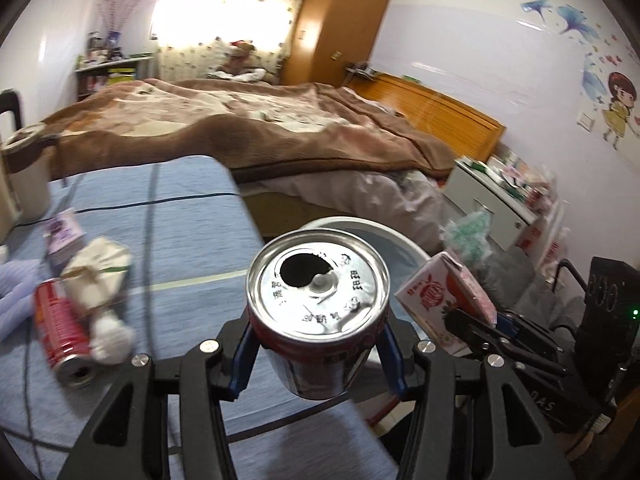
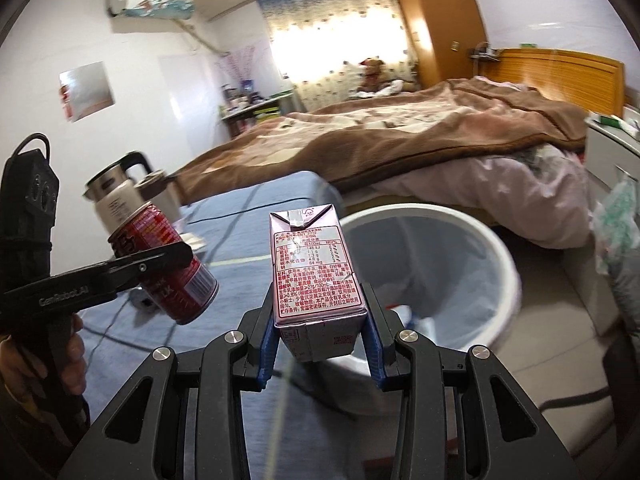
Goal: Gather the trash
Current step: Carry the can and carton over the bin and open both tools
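While the left hand-held gripper (image 1: 318, 354) clamps the red drink can (image 1: 318, 320) and the right hand-held gripper (image 2: 320, 334) clamps the milk carton (image 2: 316, 276) beside the white trash bin (image 2: 504, 256), each should hang squarely above that bin's opening before letting go.

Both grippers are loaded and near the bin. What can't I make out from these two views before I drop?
- Bin floor: right wrist view, carton and gripper hide most of it.
- Bin in left wrist view: only a rim arc shows behind the can.
- Table trash: left wrist view, blurred.
- Can contents: dark opening, cannot tell.
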The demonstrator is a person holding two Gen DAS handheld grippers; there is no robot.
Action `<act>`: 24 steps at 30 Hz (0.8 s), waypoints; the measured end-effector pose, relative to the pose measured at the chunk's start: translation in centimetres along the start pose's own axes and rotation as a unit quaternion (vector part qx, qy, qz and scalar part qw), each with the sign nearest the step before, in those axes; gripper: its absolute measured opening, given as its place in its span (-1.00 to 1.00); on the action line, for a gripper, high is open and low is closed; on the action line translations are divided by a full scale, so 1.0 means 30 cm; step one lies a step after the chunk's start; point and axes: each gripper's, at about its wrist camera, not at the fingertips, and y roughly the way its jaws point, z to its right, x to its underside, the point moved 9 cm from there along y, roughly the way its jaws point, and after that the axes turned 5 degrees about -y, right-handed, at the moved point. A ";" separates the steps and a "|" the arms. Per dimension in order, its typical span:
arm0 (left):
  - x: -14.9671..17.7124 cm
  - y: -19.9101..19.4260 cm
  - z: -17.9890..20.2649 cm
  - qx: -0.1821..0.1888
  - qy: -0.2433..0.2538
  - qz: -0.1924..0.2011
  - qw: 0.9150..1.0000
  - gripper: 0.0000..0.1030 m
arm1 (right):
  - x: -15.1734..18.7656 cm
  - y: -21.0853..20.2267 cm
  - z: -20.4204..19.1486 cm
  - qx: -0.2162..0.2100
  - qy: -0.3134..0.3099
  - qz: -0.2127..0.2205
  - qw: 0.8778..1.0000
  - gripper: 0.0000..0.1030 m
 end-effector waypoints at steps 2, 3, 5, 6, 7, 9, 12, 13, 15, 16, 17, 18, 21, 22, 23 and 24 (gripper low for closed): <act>-0.003 0.037 0.042 0.009 0.007 -0.008 1.000 0.06 | 0.001 -0.002 0.043 0.011 0.003 -0.002 1.000 -0.27; -0.002 0.052 0.061 0.016 0.009 -0.013 1.000 0.06 | -0.001 0.001 0.065 0.017 0.004 -0.003 1.000 -0.27; 0.000 0.089 0.097 0.025 0.012 -0.022 0.999 0.06 | -0.004 0.008 0.114 0.032 0.010 -0.007 0.999 -0.27; 0.001 0.101 0.112 0.026 0.017 -0.023 0.999 0.06 | -0.003 0.013 0.130 0.036 0.013 -0.009 0.999 -0.27; 0.004 0.120 0.128 0.028 0.023 -0.027 0.999 0.06 | -0.003 0.022 0.152 0.040 0.016 -0.013 0.999 -0.27; 0.011 0.152 0.154 0.037 0.023 -0.038 0.998 0.06 | -0.001 0.040 0.182 0.047 0.020 -0.019 0.998 -0.27; 0.020 0.188 0.177 0.033 0.029 -0.044 0.998 0.06 | 0.009 0.064 0.229 0.065 0.022 -0.029 0.997 -0.27; 0.023 0.195 0.182 0.032 0.033 -0.046 0.998 0.06 | 0.013 0.075 0.243 0.068 0.026 -0.032 0.997 -0.27; 0.032 0.217 0.190 0.036 0.031 -0.055 0.997 0.06 | 0.021 0.089 0.260 0.074 0.027 -0.038 0.996 -0.27; 0.034 0.232 0.193 0.035 0.030 -0.059 0.997 0.06 | 0.027 0.098 0.268 0.077 0.025 -0.041 0.996 -0.27; 0.039 0.241 0.195 0.028 0.035 -0.061 0.997 0.06 | 0.031 0.111 0.275 0.079 0.023 -0.046 0.996 -0.27; 0.042 0.246 0.199 0.024 0.042 -0.060 0.997 0.06 | 0.038 0.119 0.278 0.081 0.022 -0.049 0.995 -0.27; 0.050 0.264 0.199 0.024 0.040 -0.070 0.996 0.06 | 0.047 0.139 0.301 0.092 0.020 -0.057 0.994 -0.27; 0.051 0.266 0.196 0.025 0.037 -0.070 0.997 0.07 | 0.050 0.145 0.310 0.095 0.020 -0.060 0.993 -0.27; 0.050 0.267 0.191 0.020 0.036 -0.070 0.997 0.07 | 0.052 0.149 0.316 0.097 0.019 -0.062 0.993 -0.27; 0.048 0.270 0.188 0.017 0.035 -0.070 0.997 0.07 | 0.053 0.151 0.322 0.101 0.019 -0.064 0.993 -0.26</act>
